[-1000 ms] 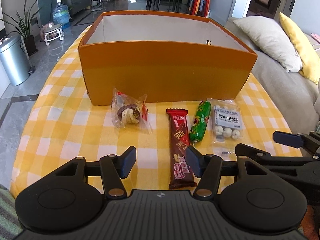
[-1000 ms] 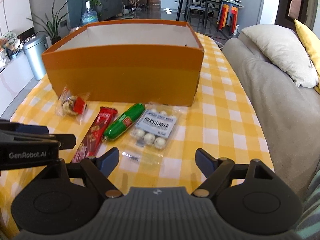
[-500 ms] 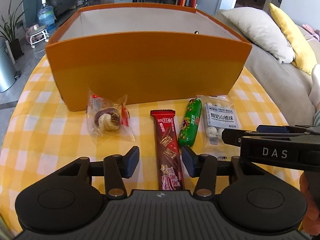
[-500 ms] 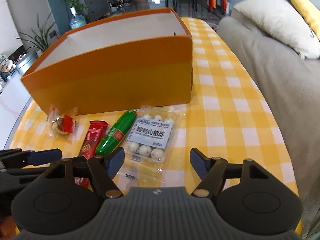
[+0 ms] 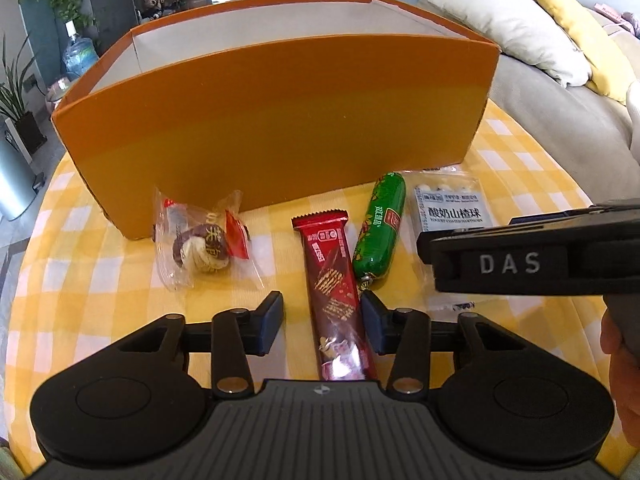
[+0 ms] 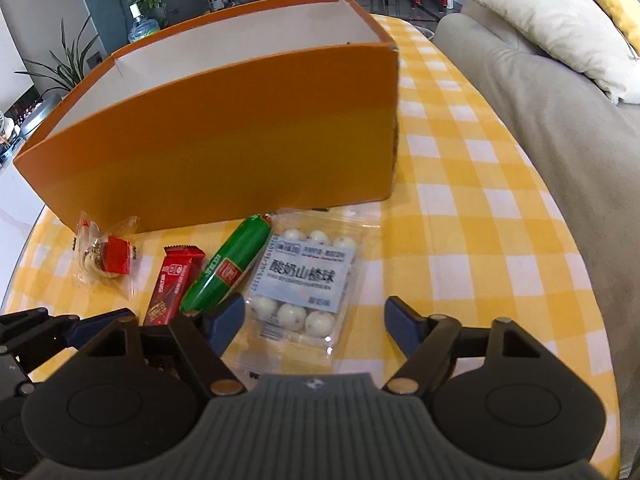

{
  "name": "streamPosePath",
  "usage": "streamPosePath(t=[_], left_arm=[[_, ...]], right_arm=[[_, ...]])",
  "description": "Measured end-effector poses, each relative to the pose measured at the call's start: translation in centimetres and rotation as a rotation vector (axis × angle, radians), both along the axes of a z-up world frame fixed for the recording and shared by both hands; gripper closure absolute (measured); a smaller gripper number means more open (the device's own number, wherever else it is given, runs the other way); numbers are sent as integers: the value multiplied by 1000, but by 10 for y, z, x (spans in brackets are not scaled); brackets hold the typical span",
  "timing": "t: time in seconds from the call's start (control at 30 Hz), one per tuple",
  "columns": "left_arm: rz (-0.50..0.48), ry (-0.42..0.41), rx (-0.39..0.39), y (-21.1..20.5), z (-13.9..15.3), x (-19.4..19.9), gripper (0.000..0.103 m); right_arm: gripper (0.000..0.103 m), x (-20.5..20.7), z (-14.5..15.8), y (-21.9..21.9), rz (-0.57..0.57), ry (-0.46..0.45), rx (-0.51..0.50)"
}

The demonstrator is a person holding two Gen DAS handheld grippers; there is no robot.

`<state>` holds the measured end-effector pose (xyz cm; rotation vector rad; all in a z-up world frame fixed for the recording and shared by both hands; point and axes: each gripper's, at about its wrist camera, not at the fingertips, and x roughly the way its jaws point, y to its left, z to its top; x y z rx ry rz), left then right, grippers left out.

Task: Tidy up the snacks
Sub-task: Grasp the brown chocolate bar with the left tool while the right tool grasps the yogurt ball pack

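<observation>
Red bar (image 5: 336, 292) now lies between the open left gripper (image 5: 322, 318) fingers, which have come closer. Right gripper (image 6: 314, 318), open too, has closed in over the ball pack (image 6: 304, 280); both grasps look imminent.

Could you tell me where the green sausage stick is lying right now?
The green sausage stick lies on the checked tablecloth before the orange box, between the red wafer bar and the yogurt-ball packet.

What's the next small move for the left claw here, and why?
Probably lower the left claw a little and close it on the red wafer bar: its open fingers straddle the bar's near end on the tablecloth, and the orange box stands just beyond.
</observation>
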<state>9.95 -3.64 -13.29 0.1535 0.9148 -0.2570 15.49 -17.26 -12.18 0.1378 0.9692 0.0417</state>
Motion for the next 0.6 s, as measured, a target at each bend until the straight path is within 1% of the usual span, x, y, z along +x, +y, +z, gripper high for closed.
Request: streamPosePath(t=[0.1,0.2,0.3,0.47,0.57,0.6], left_arm=[[16,-6,12,3,0,2,64],[44,-5,17,11,1,4,67],[63,11,-2,18,2,7,68],[64,16,-8,22,4,8,68],[64,11,-16,20,4,10,68],[63,10,-12,20,4,11,68]], right_arm=[[25,4,-1,5,11,-4,-18],[27,6,-1,7,25,-2,-35],[31,3,1,6,33,5,-43],[31,-6,5,2,31,25,-100],[31,-10,8,0,28,18,-101],[29,-9,8,-1,26,17,-97]])
